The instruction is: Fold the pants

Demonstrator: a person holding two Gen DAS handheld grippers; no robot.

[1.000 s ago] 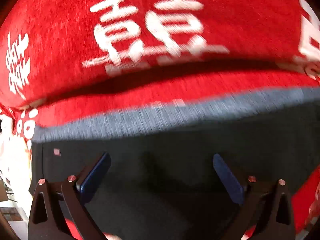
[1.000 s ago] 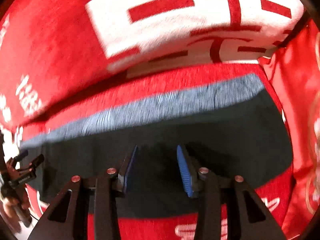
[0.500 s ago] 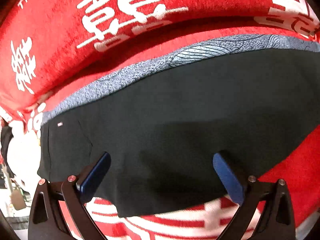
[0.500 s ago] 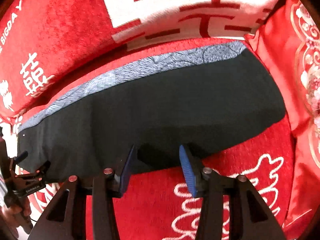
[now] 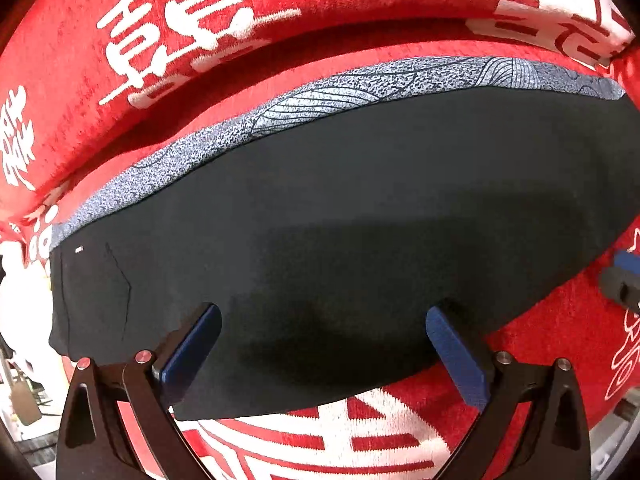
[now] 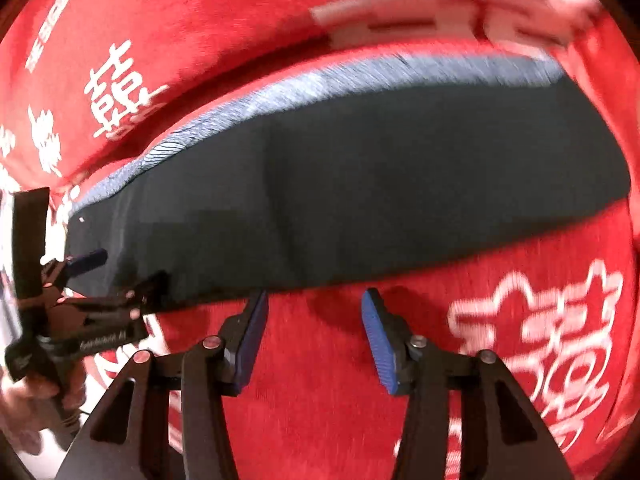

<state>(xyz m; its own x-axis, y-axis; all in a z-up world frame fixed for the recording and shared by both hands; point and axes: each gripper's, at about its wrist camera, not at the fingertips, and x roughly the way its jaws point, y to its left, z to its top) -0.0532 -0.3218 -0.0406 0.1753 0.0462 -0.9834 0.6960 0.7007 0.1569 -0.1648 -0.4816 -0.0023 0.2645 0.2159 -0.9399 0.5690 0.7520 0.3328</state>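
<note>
Dark folded pants with a grey patterned band along the far edge lie flat on a red sofa seat. My left gripper is open and empty, hovering over the pants' near edge. It also shows in the right wrist view at the pants' left end. The pants fill the middle of the right wrist view. My right gripper is open and empty above the red seat, just in front of the pants' near edge; its tip shows in the left wrist view.
A red backrest cushion with white characters rises behind the pants. Another red cushion stands at the right end. The seat's left edge drops off beside the pants.
Both grippers have pulled back toward me from over the pants. The right one now sits over the red seat instead of the dark cloth. Both stayed open.
</note>
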